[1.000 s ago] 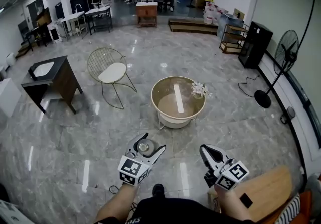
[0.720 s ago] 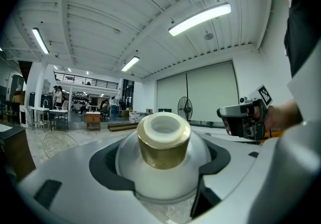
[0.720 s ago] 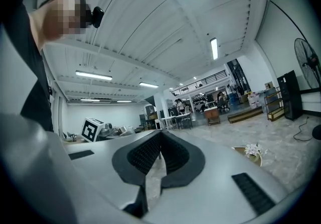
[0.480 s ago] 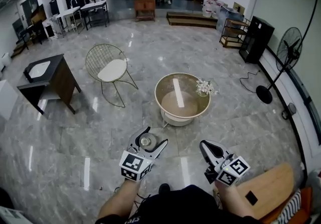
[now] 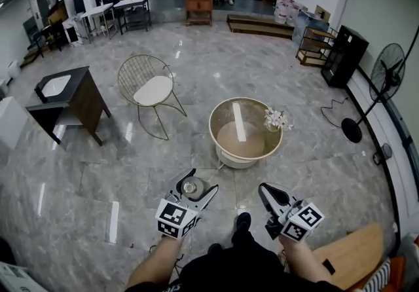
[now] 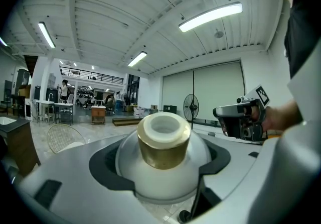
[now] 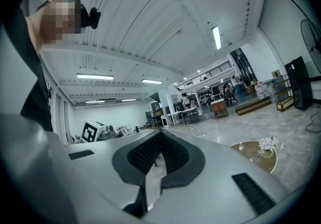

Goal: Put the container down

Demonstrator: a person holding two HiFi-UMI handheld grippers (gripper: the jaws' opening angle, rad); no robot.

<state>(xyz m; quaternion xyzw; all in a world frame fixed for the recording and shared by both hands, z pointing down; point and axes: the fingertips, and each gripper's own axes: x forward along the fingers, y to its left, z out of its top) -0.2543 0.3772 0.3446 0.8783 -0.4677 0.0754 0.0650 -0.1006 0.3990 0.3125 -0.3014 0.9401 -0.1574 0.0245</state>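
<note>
Left tool, low and left of centre in the head view: clamped round the container, a small white pot with a round body and a gold neck. Gripped it by the belly, with both pads against the white body in the left gripper view. Carried it in the air above the floor, resting on nothing. Kept its long axis roughly upright, mouth open towards the head camera, so probably needed only a straight lowering and no turn of the wrist.

Right tool, low and right of centre: jaws drawn together, with only a thin slit between the pads in the right gripper view and nothing in it. Played no part in the hold, to judge by that.

Round desk, just above the middle of the frame: lay straight up-frame from the container and a little to the right, well apart from it, with bare floor between. Bore a bunch of white flowers at its right rim; the left and middle of the top looked free. Nearer to the left tool's line of travel than to the right's, so likely a forward carry by the loaded hand, aimed at the left half to stay off the flowers. Could not tell from these views whether the desk or the floor was meant as the resting place.
</note>
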